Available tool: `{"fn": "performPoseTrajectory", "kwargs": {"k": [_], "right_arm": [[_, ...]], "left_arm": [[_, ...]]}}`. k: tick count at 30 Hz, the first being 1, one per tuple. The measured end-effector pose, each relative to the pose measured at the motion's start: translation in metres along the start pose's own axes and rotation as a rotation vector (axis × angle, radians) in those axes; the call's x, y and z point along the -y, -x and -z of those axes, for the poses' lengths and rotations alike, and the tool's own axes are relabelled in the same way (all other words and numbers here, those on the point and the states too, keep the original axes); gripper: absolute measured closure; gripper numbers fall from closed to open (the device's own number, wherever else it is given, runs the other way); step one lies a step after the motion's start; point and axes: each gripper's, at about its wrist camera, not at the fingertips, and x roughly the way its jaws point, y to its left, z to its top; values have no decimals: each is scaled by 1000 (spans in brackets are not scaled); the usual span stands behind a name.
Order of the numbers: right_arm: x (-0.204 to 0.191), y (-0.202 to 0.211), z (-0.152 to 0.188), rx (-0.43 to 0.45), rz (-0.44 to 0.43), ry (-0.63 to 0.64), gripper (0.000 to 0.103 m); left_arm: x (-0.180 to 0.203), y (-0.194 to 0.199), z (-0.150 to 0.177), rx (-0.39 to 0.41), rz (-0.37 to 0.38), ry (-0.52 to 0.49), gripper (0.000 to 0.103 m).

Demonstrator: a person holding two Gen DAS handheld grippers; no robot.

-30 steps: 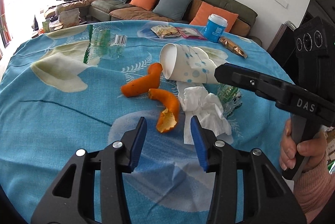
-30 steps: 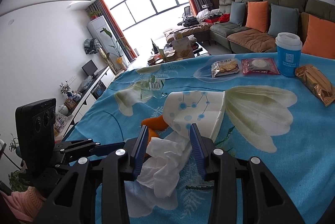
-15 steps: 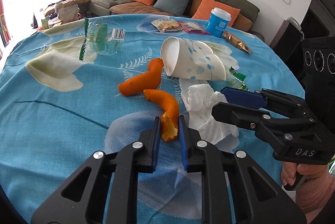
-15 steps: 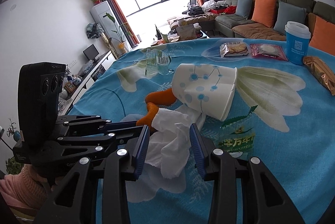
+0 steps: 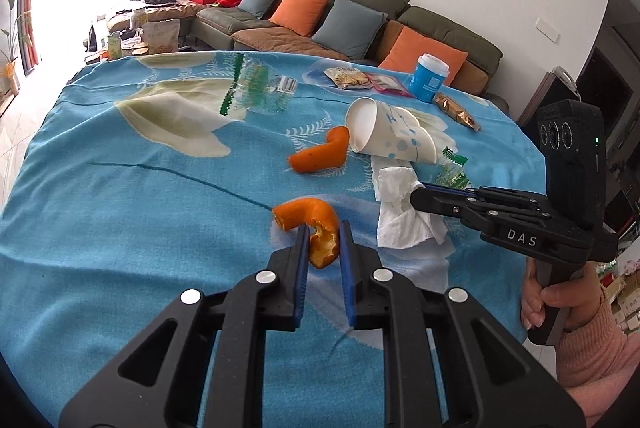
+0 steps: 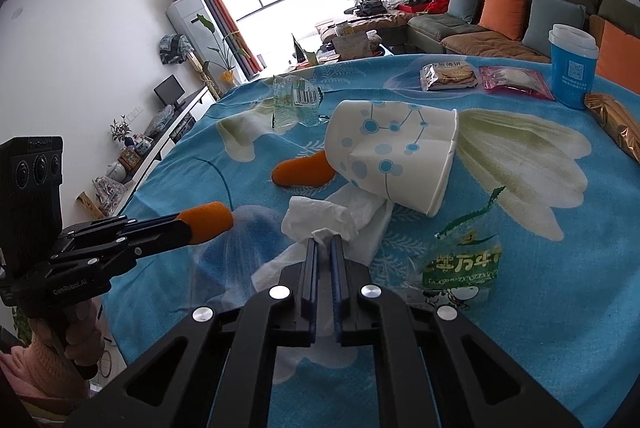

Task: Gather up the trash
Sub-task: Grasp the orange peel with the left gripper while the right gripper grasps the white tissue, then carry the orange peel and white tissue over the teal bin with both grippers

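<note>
My left gripper (image 5: 323, 232) is shut on a curled orange peel (image 5: 308, 216) and holds it just above the blue tablecloth (image 5: 120, 195); the peel also shows in the right wrist view (image 6: 208, 222). My right gripper (image 6: 324, 242) is shut on a crumpled white tissue (image 6: 324, 224), which also shows in the left wrist view (image 5: 404, 216). A second orange peel (image 5: 320, 153) lies beside a tipped white paper cup with blue dots (image 5: 388, 137). A green snack wrapper (image 6: 460, 264) lies right of the tissue.
A clear torn wrapper with a barcode (image 5: 260, 89) lies at the far left. Two snack packets (image 5: 362, 79), a blue lidded cup (image 5: 430, 77) and a gold wrapper (image 5: 456, 109) sit at the table's far edge. A sofa (image 5: 320, 23) stands behind.
My left gripper closed on the curled peel and lifted it away from the tissue. My right gripper closed on the tissue.
</note>
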Motion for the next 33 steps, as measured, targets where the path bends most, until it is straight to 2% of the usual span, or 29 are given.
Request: {"fn": "performPoseTrajectory", "kwargs": {"k": [5, 15, 28, 31, 32, 33], "right_arm": [[-6, 8, 0, 23, -81, -22, 100], [-45, 24, -7, 56, -187, 31, 100], [-99, 6, -15, 36, -300, 120, 100], [-109, -1, -15, 23, -311, 132, 100], [-111, -4, -15, 19, -314, 134, 100], [-112, -6, -15, 14, -315, 135, 100]], "left_arm": [[-16, 23, 8, 30, -6, 33, 88], [-39, 64, 24, 86, -40, 74, 90], [-76, 122, 52, 157, -116, 155, 90], [-87, 126, 59, 148, -123, 164, 90], [-90, 125, 62, 136, -126, 165, 90], [-91, 122, 65, 128, -142, 164, 83]]}}
